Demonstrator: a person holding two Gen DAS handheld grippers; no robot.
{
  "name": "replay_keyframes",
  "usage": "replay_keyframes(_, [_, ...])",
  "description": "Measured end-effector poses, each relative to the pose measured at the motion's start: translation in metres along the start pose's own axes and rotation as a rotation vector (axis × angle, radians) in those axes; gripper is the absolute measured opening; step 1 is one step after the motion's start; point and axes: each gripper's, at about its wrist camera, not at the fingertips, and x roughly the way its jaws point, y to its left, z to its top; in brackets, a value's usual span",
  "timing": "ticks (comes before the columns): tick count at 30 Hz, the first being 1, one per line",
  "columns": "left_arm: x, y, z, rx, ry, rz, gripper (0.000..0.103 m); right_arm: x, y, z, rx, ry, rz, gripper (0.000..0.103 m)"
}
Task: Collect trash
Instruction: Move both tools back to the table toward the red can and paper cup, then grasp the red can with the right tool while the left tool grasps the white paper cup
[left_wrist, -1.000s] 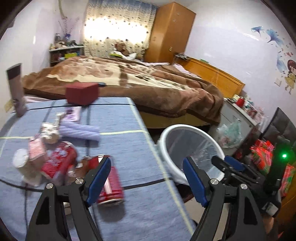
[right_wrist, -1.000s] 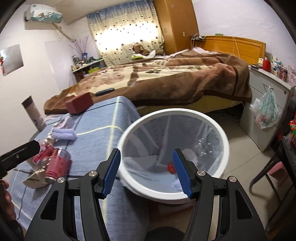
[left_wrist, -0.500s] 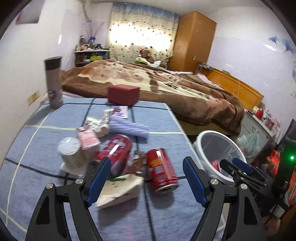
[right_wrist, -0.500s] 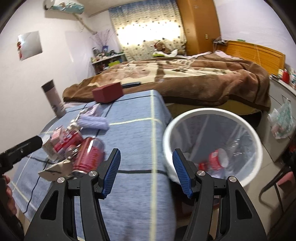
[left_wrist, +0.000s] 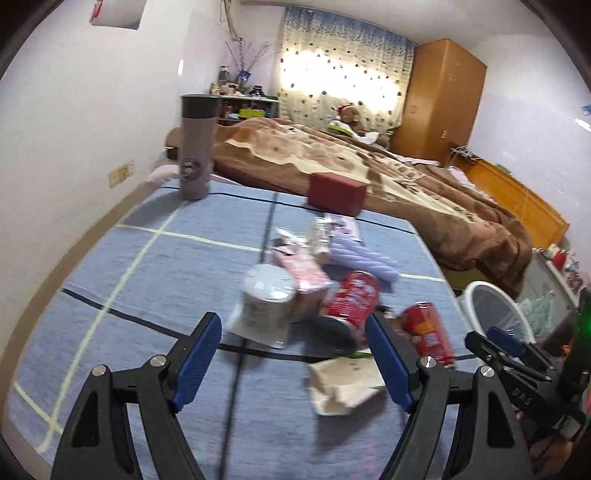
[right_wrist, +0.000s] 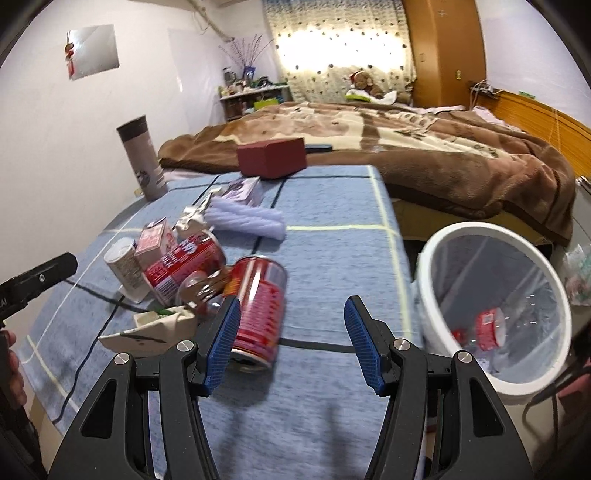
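Faced a heap of trash in the middle of a blue-clothed table (left_wrist: 155, 266), with both tools empty. Left gripper (left_wrist: 293, 354) held wide open, nothing between its blue pads, aimed down at the near edge of the heap: a white paper cup (left_wrist: 267, 295) on its side, a pink carton (left_wrist: 301, 271) against it, a red can (left_wrist: 352, 299) lying beside them, a torn paper wrapper (left_wrist: 343, 384) just under the right pad. Right gripper (right_wrist: 291, 341) likewise spread and holding nothing, its left pad just beside a second red can (right_wrist: 260, 310) lying end-on toward the lens; probably the easiest first pick, since free of the heap on the bin's side. White bin (right_wrist: 491, 321) stood off the table's right edge, lined with clear plastic, a red-labelled bottle already at the bottom; likely put there so that anything lifted needs only a short swing over the rim. Lavender roll (right_wrist: 247, 219), maroon box (right_wrist: 271, 157) and grey tumbler (right_wrist: 142, 162) set farther back, apart from the litter, so apparently not meant for the bin. Cans on their sides liable to roll if nudged before the pads close.
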Motion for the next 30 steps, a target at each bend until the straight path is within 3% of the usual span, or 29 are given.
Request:
replay_keyframes(6, [0.014, 0.020, 0.002, -0.011, 0.022, 0.027, 0.082, 0.018, 0.009, 0.002, -0.002, 0.057, 0.007, 0.060])
replay_keyframes(11, [0.034, 0.026, 0.003, -0.008, 0.053, 0.008, 0.082, 0.027, 0.016, 0.004, -0.016, 0.079, -0.002, 0.060])
replay_keyframes(30, [0.084, 0.019, 0.012, 0.072, 0.115, 0.010, 0.082, 0.052, 0.018, 0.008, -0.016, 0.141, -0.049, 0.061])
